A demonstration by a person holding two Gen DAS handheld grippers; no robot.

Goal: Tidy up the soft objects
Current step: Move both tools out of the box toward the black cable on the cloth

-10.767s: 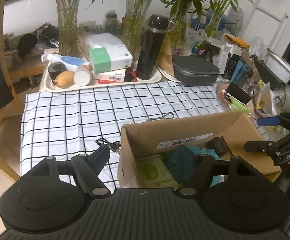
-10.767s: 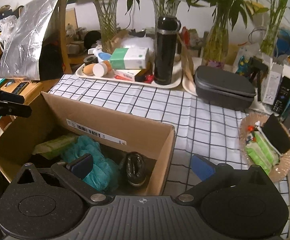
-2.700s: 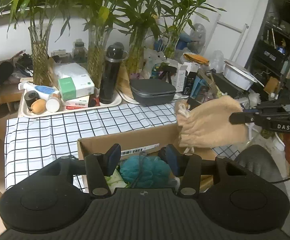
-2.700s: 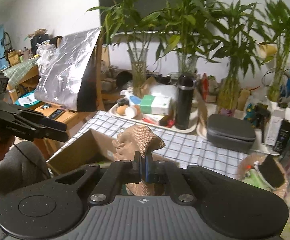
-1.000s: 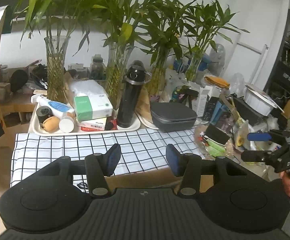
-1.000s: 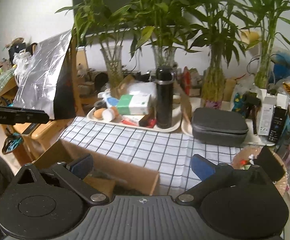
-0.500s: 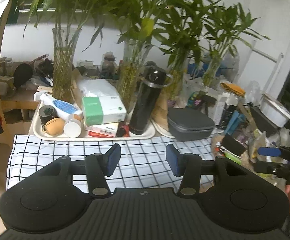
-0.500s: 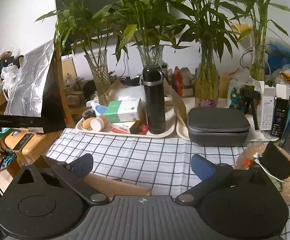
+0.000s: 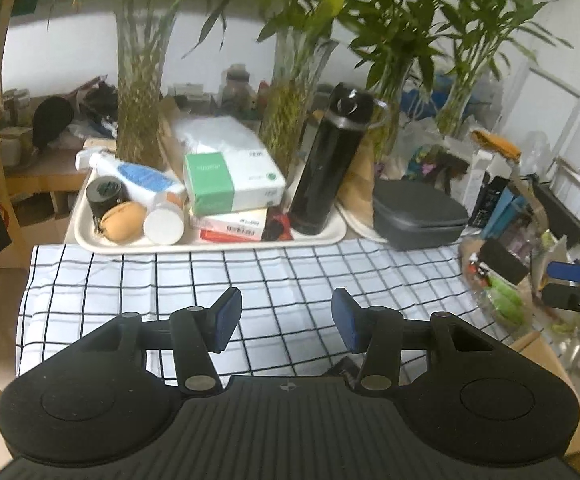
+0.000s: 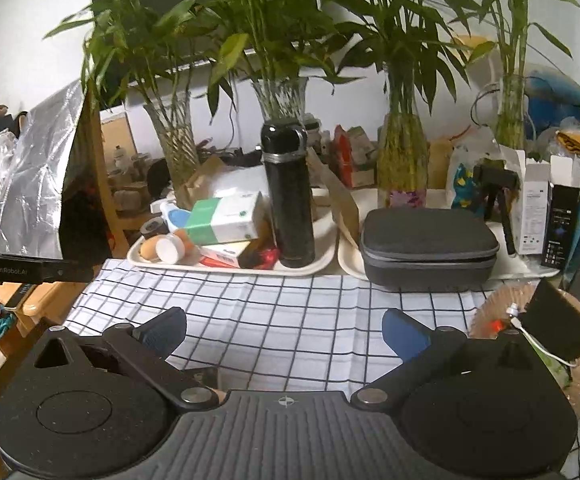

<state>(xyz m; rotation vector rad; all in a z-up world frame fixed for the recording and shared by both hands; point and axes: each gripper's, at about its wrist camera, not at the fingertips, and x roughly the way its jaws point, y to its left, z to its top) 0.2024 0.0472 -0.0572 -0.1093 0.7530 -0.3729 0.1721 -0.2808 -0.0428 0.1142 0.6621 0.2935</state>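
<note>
My left gripper [image 9: 285, 316] stands open over the checked tablecloth [image 9: 273, 272], with only cloth showing between its blue pads. My right gripper [image 10: 283, 332] is open wider, also with nothing in it. Each shows in the other's view: the right gripper [image 9: 560, 286] at the far right edge, and the left gripper [image 10: 49, 270] side-on at the far left, held by a hand. Of the cardboard box [image 9: 538, 350] only a corner shows at the lower right. The gripper bodies hide the box's inside and the soft things in it.
A white tray [image 9: 89, 240] at the back holds a green tissue box [image 9: 229, 184], a black flask [image 9: 330, 160] and small jars. Beside it lie a grey zip case [image 10: 426, 248] and glass vases of bamboo [image 10: 402, 160]. A wicker plate [image 10: 494, 312] of clutter sits at the right.
The tan cloth bag that the right gripper held is gone from it, and its jaws now stand wide. Both cameras have moved closer to the table, and the box has slipped almost out of view.
</note>
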